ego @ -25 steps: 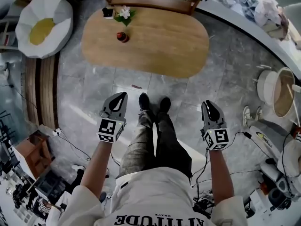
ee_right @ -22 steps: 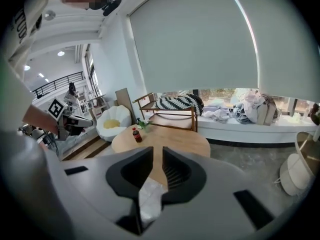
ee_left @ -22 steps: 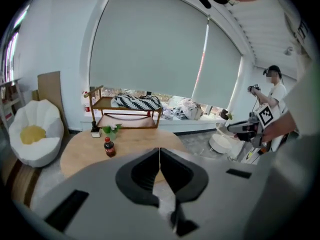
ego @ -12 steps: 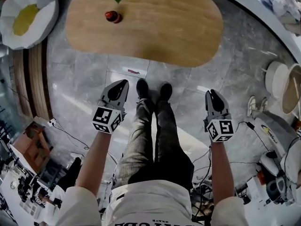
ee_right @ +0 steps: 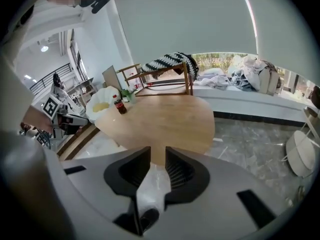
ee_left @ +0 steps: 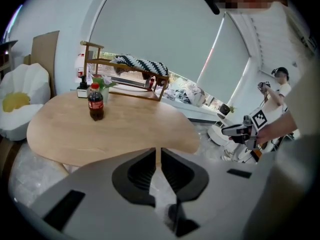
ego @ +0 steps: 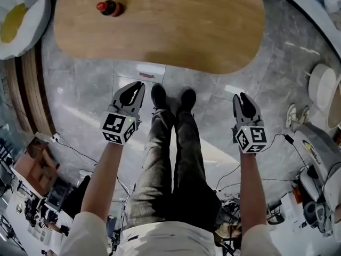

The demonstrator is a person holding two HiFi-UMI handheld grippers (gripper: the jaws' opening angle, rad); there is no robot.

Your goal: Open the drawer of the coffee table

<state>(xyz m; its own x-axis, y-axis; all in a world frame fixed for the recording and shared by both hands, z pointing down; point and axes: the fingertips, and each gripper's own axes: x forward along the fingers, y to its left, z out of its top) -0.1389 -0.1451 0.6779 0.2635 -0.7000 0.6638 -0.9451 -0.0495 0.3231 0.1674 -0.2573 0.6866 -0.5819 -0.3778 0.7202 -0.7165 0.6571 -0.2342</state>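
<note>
The coffee table (ego: 160,25) has an oval wooden top and fills the top of the head view; no drawer shows in any view. My left gripper (ego: 138,85) hangs over the grey floor short of the table's near edge, left of the person's shoes, its jaws shut on nothing. My right gripper (ego: 242,96) hangs right of the shoes at the same distance from the table; its jaws are opening, a narrow gap between them with nothing in it. Both gripper views look across the table top (ee_left: 115,129) (ee_right: 160,121) from just below its height.
A cola bottle (ego: 109,7) (ee_left: 95,102) stands at the table's far left. A white and yellow cushion seat (ego: 16,15) lies left of the table, a wooden chair (ee_left: 125,71) behind it. A round white basket (ego: 322,87) and cables (ego: 277,143) lie at the right.
The view has dropped and moved in: the table is larger and higher in the frame. Both grippers have sunk with it, still on either side of the legs.
</note>
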